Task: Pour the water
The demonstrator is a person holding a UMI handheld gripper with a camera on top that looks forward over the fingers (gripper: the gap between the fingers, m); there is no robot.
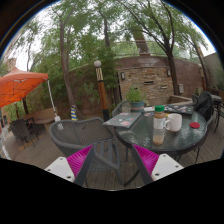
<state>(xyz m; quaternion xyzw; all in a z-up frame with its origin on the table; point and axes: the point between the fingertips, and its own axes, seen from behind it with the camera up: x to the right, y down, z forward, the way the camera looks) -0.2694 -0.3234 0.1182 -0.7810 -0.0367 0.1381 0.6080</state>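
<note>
A round glass table (185, 140) stands ahead of the fingers and to the right. On it are a tall pale cup (158, 129), a white mug (175, 122) beside it and a green-topped container (159, 110) just behind. My gripper (112, 162) is open and empty, well short of the table. Its pink pads (79, 158) stand wide apart, with only a metal chair and paving showing between them.
A grey metal mesh chair (85, 133) stands just ahead of the fingers, before the table. Papers (123, 120), a potted plant (135, 98), a small red thing (195, 125) and a black bag (204, 103) are on the table. An orange umbrella (20, 85) and more chairs are at the left.
</note>
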